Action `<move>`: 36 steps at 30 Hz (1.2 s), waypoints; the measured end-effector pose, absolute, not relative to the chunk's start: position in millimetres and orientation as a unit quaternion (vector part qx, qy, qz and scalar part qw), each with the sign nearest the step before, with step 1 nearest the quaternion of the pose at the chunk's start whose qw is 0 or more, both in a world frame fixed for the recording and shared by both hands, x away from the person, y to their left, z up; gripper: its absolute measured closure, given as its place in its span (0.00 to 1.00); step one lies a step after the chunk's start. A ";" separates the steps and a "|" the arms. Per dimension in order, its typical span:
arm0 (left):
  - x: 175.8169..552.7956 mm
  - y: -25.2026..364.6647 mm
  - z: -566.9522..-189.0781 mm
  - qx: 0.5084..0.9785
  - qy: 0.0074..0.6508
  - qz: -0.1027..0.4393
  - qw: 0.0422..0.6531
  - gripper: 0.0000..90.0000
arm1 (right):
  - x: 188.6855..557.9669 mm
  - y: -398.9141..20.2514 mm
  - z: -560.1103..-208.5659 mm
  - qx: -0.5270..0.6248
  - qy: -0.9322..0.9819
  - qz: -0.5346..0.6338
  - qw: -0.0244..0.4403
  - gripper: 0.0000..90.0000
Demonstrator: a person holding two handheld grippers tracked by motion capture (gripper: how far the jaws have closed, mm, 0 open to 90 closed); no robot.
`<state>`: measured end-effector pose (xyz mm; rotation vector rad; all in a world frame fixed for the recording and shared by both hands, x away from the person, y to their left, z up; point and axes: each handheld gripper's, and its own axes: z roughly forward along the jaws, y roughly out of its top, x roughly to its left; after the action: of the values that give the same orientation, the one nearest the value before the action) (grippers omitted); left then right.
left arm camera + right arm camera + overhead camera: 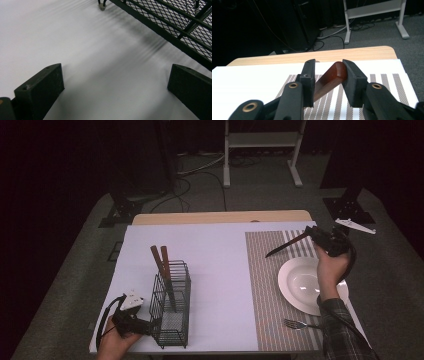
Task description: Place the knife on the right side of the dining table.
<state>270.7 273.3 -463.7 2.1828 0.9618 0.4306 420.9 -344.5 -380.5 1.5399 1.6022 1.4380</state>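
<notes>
Right tool [327, 79] grips knife [286, 244] above placemat [265, 285]

Knife [329, 81] blade behind claw [327, 75]

I am counting one wire basket [171, 312] holding two wooden-handled utensils [162, 265], one white plate [301, 284], one fork [296, 324], one striped placemat [267, 290], and one knife [285, 244] on the desk [220, 217].

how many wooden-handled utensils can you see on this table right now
3: two wooden handles stand in the wire caddy; the right gripper holds a knife above the placemat. Others may be hidden.
</notes>
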 end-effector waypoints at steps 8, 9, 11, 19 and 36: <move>270.7 273.3 -463.7 0.843 0.372 0.166 0.351 0.00 | 424.5 -352.8 -387.3 0.585 0.583 0.517 0.224 0.63; 270.7 273.3 -463.7 0.843 0.372 0.166 0.351 0.00 | 424.8 -353.8 -388.0 0.587 0.584 0.515 0.221 0.62; 270.7 273.3 -463.7 0.843 0.372 0.166 0.351 0.00 | 425.6 -355.6 -389.6 0.592 0.584 0.511 0.219 0.61; 270.7 273.3 -463.7 0.843 0.372 0.167 0.351 0.00 | 428.4 -361.8 -396.5 0.607 0.584 0.497 0.206 0.57; 270.7 273.3 -463.7 0.843 0.371 0.166 0.351 0.00 | 429.2 -375.3 -412.3 0.628 0.588 0.472 0.191 0.56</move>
<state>270.7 273.3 -463.7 2.1833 0.9609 0.4306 429.2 -375.3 -412.3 1.7641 1.6520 1.3260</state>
